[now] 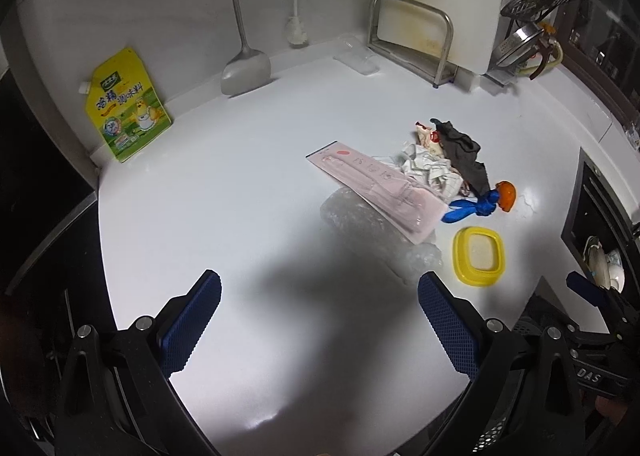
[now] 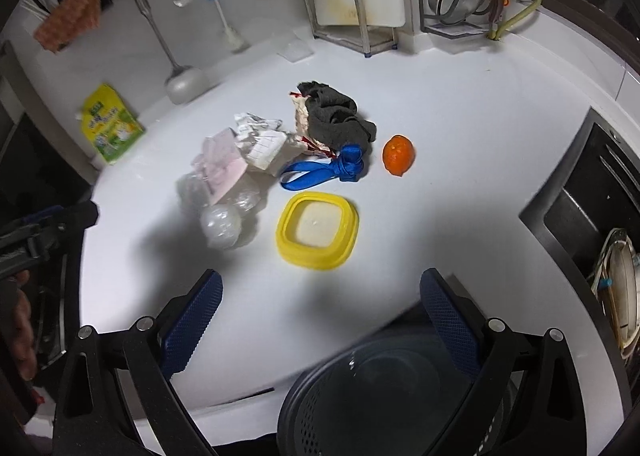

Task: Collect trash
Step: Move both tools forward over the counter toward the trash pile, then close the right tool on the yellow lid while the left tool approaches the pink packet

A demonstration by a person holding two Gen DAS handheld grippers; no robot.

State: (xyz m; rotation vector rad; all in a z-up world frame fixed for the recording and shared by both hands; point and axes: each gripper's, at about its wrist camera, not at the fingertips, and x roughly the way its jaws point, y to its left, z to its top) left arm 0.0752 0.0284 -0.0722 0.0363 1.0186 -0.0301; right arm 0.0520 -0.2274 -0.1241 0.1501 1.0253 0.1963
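Trash lies in a loose pile on the white counter (image 1: 240, 192): a pink flat package (image 1: 376, 186), crumpled paper (image 1: 428, 170), a dark grey cloth (image 1: 464, 154), a blue ribbon (image 1: 472, 210), an orange peel piece (image 1: 506, 196), clear bubble wrap (image 1: 360, 228) and a yellow lid (image 1: 478, 256). The right wrist view shows the same: yellow lid (image 2: 318, 230), ribbon (image 2: 328, 170), orange piece (image 2: 398, 154), cloth (image 2: 338, 118), paper (image 2: 264, 142), bubble wrap (image 2: 218, 216). My left gripper (image 1: 320, 320) is open and empty, short of the pile. My right gripper (image 2: 320, 320) is open and empty above a dark perforated bin (image 2: 384, 392).
A yellow seasoning pouch (image 1: 126, 106) leans on the back wall at the left. A spatula (image 1: 246, 68), a brush (image 1: 296, 28) and a cutting board rack (image 1: 416, 36) stand at the back. A sink with dishes (image 2: 600, 240) is at the right.
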